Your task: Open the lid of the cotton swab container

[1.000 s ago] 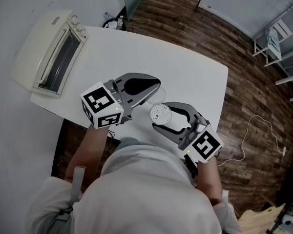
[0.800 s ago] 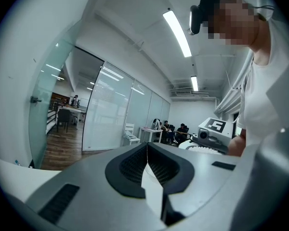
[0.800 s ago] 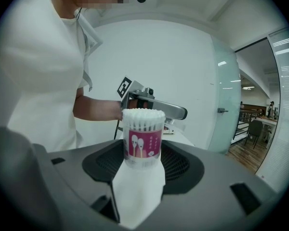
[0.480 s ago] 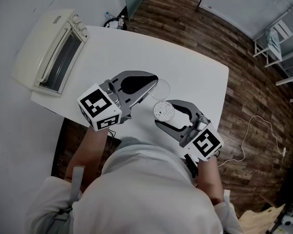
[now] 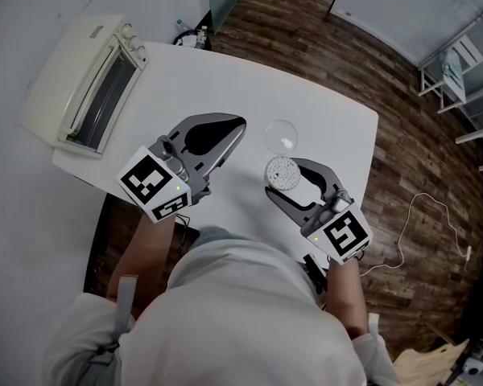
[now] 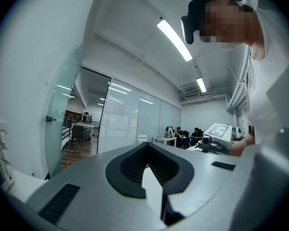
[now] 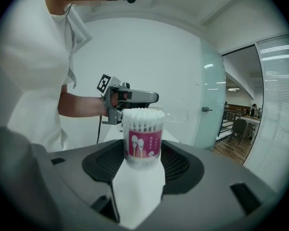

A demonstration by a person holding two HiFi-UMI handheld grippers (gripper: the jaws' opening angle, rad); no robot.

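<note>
The cotton swab container [image 5: 280,170] stands upright with its top uncovered and the white swab heads showing. My right gripper [image 5: 282,180] is shut on its lower body; in the right gripper view the container [image 7: 142,137] has a pink label and sits between the jaws of that gripper [image 7: 141,159]. The clear round lid [image 5: 282,135] lies on the white table [image 5: 330,111] just beyond the container, and shows faintly as the lid [image 7: 177,114] behind it. My left gripper [image 5: 237,127] hangs left of the lid, apart from it, jaws shut on nothing. In its own view the left gripper [image 6: 147,147] holds nothing.
A cream countertop oven [image 5: 87,80] sits at the table's far left corner. Small bottles [image 5: 189,35] stand at the back edge. The table's right edge drops to a wooden floor with a white cable [image 5: 423,215]. My left gripper [image 7: 131,98] shows behind the container.
My left gripper has drawn back to the left, away from the lid, which now lies alone on the table. The right gripper has carried the container slightly right and farther out.
</note>
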